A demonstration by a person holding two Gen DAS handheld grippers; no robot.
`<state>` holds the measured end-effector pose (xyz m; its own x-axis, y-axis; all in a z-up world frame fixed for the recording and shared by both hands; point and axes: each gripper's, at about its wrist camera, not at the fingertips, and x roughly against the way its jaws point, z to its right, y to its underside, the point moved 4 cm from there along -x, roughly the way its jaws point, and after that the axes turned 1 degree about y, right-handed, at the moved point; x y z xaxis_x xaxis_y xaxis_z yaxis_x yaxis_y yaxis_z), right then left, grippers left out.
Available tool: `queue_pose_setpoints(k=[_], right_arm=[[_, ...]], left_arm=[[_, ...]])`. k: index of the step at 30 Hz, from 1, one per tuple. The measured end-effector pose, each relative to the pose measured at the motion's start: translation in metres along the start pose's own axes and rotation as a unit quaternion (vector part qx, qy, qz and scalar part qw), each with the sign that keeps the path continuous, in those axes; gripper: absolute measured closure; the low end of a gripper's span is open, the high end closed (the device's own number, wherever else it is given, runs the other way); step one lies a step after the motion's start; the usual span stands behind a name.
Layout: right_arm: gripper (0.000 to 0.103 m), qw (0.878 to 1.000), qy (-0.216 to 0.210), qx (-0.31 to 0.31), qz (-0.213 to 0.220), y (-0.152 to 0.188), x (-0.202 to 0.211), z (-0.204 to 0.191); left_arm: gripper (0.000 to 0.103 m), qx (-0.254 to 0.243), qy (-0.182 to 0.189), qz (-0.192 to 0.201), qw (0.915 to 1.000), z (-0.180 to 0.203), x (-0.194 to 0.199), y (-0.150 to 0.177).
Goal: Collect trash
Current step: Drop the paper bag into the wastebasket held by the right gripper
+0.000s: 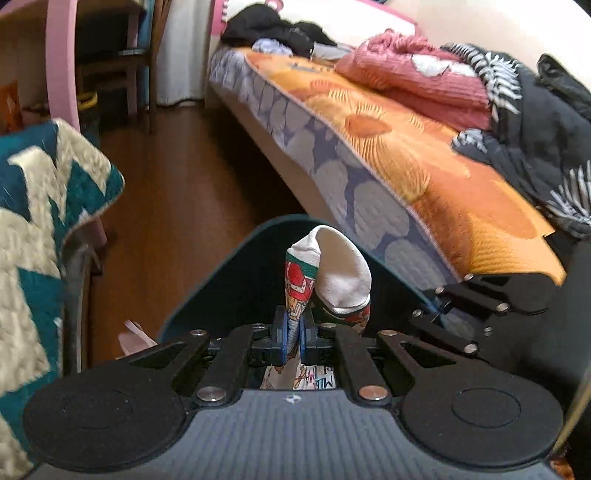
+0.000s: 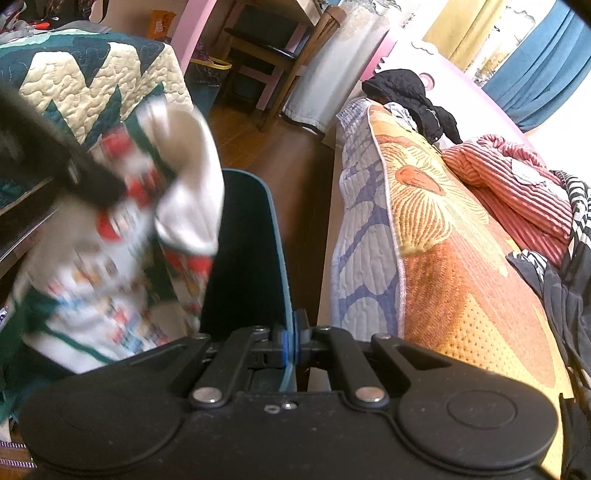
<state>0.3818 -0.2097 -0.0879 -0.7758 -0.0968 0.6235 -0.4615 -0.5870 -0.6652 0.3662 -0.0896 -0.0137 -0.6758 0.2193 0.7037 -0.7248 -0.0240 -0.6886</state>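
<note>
Printed paper, white with red, green and blue graphics, forms the trash wrapper (image 1: 325, 273) held by the left gripper (image 1: 291, 334). Its blue-padded fingers (image 1: 280, 332) are nearly closed, pinching a thin fold of the wrapper; the loose upper part curls over to the right above the fingertips. In the right wrist view the same wrapper (image 2: 122, 236) appears blurred at left, hanging from the left gripper (image 2: 74, 173), which crosses the frame as a dark bar.

Behind and below the wrapper is the dark bin (image 1: 236, 280) with a teal rim. The right gripper (image 2: 293, 338) is clamped on that rim: its fingers (image 2: 282, 341) are closed to a narrow slot with the thin teal edge (image 2: 280, 258) running between them. In the left wrist view the right gripper (image 1: 465, 314) shows at the bin's right side, against the mattress.

The wrapper sits over the bin opening, just above the rim line.

Surroundings:
- Bed (image 1: 388, 147) with orange patterned quilt, to the right of the bin, carrying a red blanket (image 1: 417, 77) and dark clothing (image 1: 280, 29).
- Teal and cream quilted cover (image 1: 40, 206) at left.
- Wooden floor (image 1: 177, 173) between them.
- Wooden chair (image 2: 273, 55) in the background.
</note>
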Motion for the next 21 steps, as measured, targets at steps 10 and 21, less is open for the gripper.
queue_pose_setpoints(k=[10,21], right_arm=[[0.099,1.0,-0.001,0.005,0.0,0.0,0.001,-0.001],[0.099,1.0,-0.003,0.004,-0.001,0.0,0.001,-0.001]], left_arm=[[0.097,0.018,0.017,-0.065,0.9976,0.003,-0.046,0.035],[0.074,0.021,0.017,-0.102,0.9944,0.002,-0.057,0.058]])
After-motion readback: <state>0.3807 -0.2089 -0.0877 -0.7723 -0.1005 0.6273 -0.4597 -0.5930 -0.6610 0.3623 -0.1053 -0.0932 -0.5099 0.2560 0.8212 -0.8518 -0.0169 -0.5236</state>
